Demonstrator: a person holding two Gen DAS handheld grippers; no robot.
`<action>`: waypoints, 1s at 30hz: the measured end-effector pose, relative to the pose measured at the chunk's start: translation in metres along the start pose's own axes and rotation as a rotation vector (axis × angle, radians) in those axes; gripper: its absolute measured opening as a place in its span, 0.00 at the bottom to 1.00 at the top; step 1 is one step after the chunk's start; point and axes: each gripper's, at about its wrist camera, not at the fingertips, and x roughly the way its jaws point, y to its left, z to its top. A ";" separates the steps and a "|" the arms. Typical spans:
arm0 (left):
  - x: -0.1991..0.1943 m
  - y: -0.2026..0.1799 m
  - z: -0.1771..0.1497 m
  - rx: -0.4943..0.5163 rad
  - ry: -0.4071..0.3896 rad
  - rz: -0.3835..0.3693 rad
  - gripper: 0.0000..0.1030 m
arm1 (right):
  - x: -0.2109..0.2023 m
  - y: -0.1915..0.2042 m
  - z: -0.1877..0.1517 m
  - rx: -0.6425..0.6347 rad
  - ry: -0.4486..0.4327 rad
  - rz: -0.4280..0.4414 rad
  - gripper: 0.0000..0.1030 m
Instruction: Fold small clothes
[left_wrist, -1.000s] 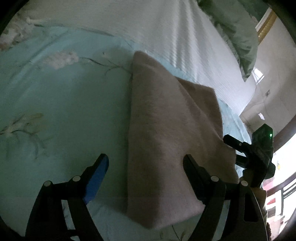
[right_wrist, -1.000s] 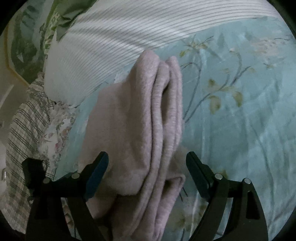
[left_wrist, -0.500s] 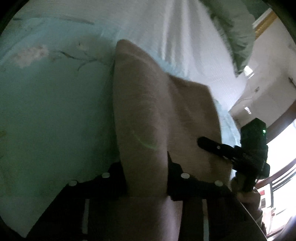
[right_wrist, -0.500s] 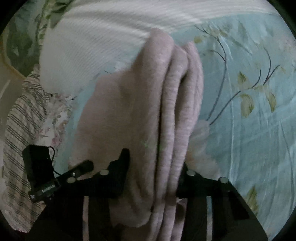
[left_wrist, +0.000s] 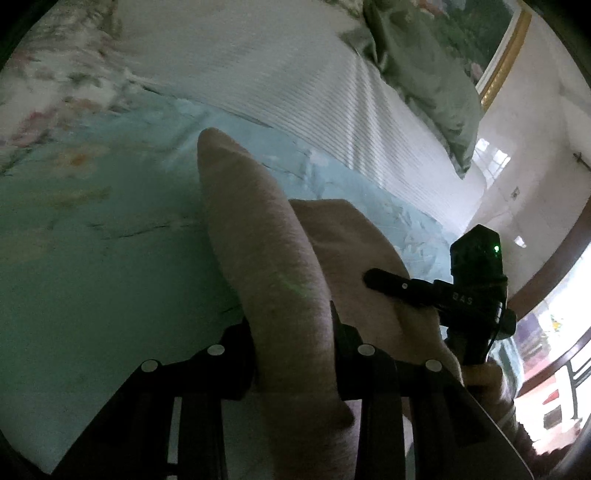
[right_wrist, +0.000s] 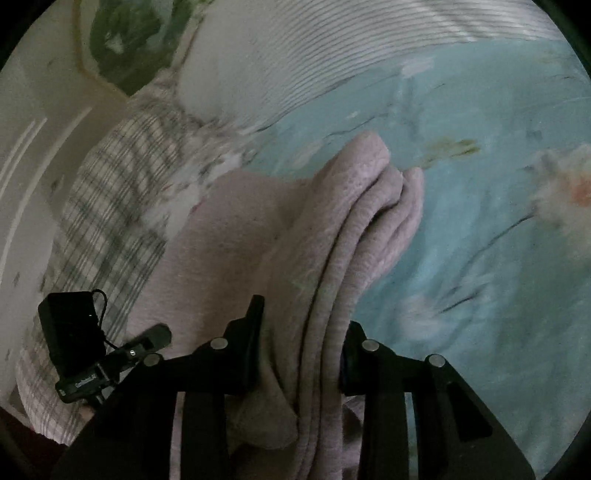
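Clamping a thick folded edge of the pink garment (left_wrist: 280, 280) above the floral bedsheet (left_wrist: 92, 258), the left gripper (left_wrist: 295, 354) is lifting it, while the right gripper (right_wrist: 299, 350) is still closing on the layered edge (several folds already made, final fold and setting down apparently remaining).

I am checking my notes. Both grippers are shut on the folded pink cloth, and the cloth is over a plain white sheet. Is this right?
Not quite. Both views show the sheet under the cloth is light blue with flowers, not plain white. The left gripper and right gripper are shut on the cloth.
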 end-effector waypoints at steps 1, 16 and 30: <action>-0.008 0.006 -0.006 -0.003 -0.013 0.011 0.31 | 0.005 0.005 -0.002 -0.008 0.008 0.002 0.33; -0.021 0.071 -0.056 -0.157 0.052 0.110 0.54 | 0.002 0.013 -0.014 -0.015 0.004 -0.227 0.61; -0.049 0.010 -0.068 0.074 -0.009 0.021 0.50 | 0.032 0.013 0.017 -0.039 0.049 -0.259 0.15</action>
